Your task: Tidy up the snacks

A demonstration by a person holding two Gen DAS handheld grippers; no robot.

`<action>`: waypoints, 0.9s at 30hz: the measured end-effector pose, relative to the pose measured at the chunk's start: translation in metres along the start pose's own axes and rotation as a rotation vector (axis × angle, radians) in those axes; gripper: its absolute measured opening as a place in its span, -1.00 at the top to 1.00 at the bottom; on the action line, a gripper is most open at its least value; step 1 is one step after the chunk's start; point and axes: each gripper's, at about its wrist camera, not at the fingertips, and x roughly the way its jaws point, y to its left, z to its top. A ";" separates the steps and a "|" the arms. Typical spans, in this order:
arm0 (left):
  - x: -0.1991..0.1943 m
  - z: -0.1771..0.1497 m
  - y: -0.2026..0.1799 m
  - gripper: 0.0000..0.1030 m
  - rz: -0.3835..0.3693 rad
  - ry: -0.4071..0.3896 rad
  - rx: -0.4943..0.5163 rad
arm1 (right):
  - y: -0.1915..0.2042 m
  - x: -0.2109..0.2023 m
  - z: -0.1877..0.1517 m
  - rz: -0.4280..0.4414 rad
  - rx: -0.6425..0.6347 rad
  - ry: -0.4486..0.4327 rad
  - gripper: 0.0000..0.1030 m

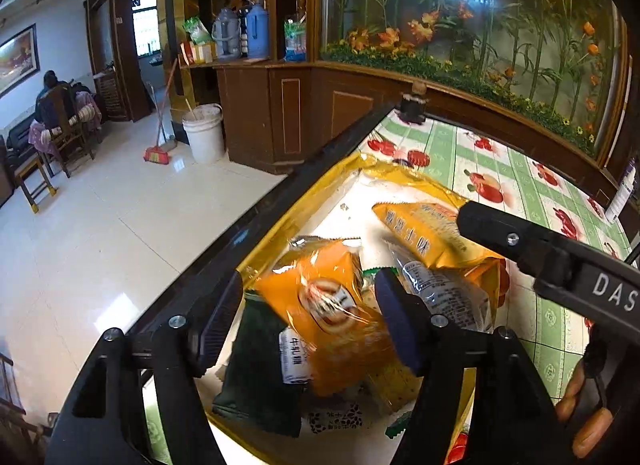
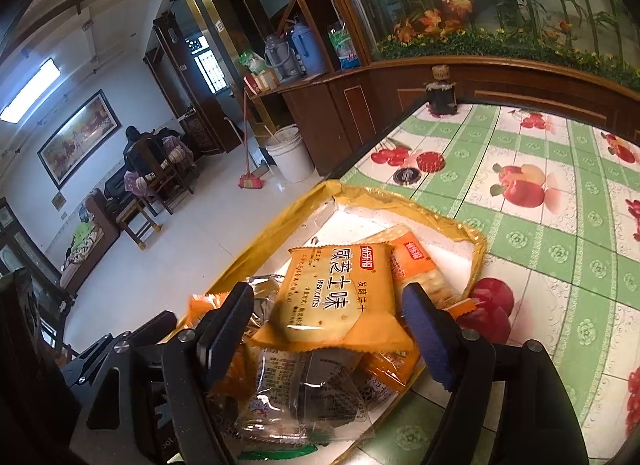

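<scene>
Tray (image 2: 478, 243): shallow, yellow crinkled rim, white floor; sits at the table's edge, snacks heaped toward its 6 o'clock end, bare floor toward 12 o'clock.
Biscuit packet (image 2: 334, 299): orange-yellow, flat, printed "Biscuits"; lies tilted on top of the heap.
Second biscuit packet (image 2: 416, 265): same orange print, partly under the first, at its 2 o'clock.
Orange round-logo packet (image 1: 332, 313): glossy, slanted on the pile.
Dark green packet (image 1: 260, 365): flat, at its 8 o'clock.
Clear-wrapped snack (image 2: 304, 389): dark filling, at 6 o'clock of the biscuit packet.
</scene>
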 end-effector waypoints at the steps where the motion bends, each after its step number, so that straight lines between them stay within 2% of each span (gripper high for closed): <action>1: -0.004 0.001 0.000 -0.34 0.004 -0.009 -0.001 | 0.000 -0.006 0.000 0.002 0.003 -0.007 -0.54; 6: -0.030 0.001 0.000 -0.39 0.009 -0.062 -0.006 | -0.001 -0.044 -0.004 -0.011 0.009 -0.062 -0.58; 9: -0.045 0.000 -0.003 -0.41 0.012 -0.093 0.004 | 0.001 -0.071 -0.012 -0.058 -0.016 -0.103 -0.66; 11: -0.055 -0.001 -0.006 -0.53 0.010 -0.112 0.011 | 0.002 -0.085 -0.017 -0.098 -0.039 -0.118 -0.66; 17: -0.081 -0.009 -0.016 -0.59 0.016 -0.151 0.031 | 0.003 -0.120 -0.038 -0.191 -0.086 -0.134 -0.68; 27: -0.125 -0.026 -0.033 -0.67 0.049 -0.207 0.075 | 0.009 -0.163 -0.074 -0.226 -0.123 -0.150 -0.68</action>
